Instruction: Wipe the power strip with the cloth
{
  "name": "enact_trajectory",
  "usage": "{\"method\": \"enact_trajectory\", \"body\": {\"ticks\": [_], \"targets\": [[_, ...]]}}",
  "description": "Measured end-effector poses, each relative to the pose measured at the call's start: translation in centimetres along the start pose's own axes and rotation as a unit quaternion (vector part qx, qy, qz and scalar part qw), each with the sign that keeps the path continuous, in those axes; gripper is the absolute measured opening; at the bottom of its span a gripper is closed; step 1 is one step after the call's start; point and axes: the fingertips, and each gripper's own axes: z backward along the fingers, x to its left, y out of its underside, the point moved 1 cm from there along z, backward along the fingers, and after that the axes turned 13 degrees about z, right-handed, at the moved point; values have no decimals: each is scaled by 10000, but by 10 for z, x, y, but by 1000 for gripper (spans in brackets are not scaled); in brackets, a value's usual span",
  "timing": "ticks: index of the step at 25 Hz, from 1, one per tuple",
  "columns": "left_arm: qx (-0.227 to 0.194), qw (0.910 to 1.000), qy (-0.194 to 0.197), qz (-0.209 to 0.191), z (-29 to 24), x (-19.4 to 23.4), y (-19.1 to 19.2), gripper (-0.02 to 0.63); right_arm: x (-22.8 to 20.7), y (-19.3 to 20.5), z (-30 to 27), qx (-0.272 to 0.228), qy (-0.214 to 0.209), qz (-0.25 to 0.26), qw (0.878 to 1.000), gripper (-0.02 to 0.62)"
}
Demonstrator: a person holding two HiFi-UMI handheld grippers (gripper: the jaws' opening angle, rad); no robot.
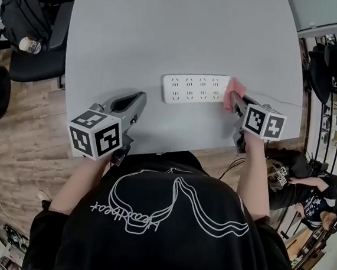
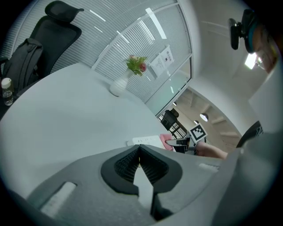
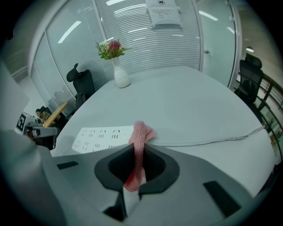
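Note:
A white power strip [image 1: 195, 89] lies on the grey table [image 1: 178, 37], with several rows of sockets facing up. My right gripper [image 1: 233, 101] is shut on a pink cloth [image 1: 235, 84], which hangs at the strip's right end. In the right gripper view the cloth [image 3: 139, 140] stands pinched upright between the jaws, with the power strip [image 3: 102, 136] just beyond to the left. My left gripper [image 1: 137, 102] is shut with nothing in it, left of the strip near the table's front edge. From the left gripper view the strip [image 2: 146, 141] and the right gripper [image 2: 173, 143] show far off.
A thin white cable [image 3: 212, 140] runs right from the strip across the table. A white vase with flowers [image 3: 118, 70] stands at the far side. Black office chairs [image 1: 30, 35] stand left of the table, one bearing a bag and a bottle. A railing [image 1: 335, 70] is at the right.

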Motion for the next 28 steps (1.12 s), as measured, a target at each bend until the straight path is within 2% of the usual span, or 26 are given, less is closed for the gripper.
{"method": "enact_trajectory", "body": {"ticks": [6,9,12,14,18,23,28], "targets": [[2,10000,-13,-7,3,-1,5,13,-3,2,3,48,23,9,10000,34],[-12,10000,-29,-45,3,-4,4,12,-1,-9,13,-97,117,142,9998,34],[-17,10000,-17,-31,4,-5,5,12,10,-21,26,-322,15,173,9993,34],[-15,10000,-63,-76,5,-4,3,12,20,-34,32,-507,-133,169,9985,34],[116,9980,-451,-428,1,1,8,12,55,-55,33,-763,-607,316,9947,34],[216,9987,-338,-320,-3,-9,14,12,109,-59,17,-772,-1356,592,9860,35],[206,9988,-357,-276,1,0,12,12,157,-51,-7,-554,-1762,931,9784,35]]}}
